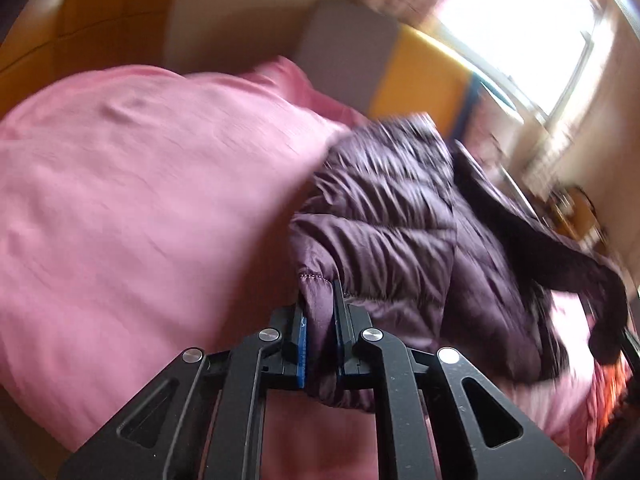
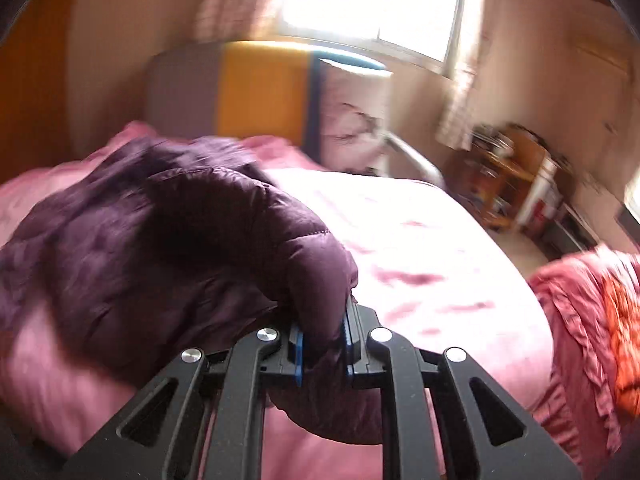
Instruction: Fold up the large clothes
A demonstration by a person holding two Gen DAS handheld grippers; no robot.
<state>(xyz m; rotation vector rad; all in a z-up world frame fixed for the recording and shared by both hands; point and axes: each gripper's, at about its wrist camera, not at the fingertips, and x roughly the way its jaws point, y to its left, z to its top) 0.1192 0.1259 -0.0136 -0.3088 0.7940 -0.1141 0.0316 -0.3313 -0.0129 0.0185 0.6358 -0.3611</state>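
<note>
both tongs, left gripper [image 1: 320,320] and right gripper [image 2: 323,332], pinch the purple puffer jacket [image 1: 392,208]; keep it taut, lift evenly over the pink bedspread [image 1: 140,180].

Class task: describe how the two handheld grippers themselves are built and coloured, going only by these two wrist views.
Both look alike. The left gripper and right gripper are matte black, with flat linkage arms pierced by triangular cutouts and joined by round silver pivot pins. Each finger carries a blue pad on its inner face. No cables, markings, hands or sleeves appear in either view.
</note>
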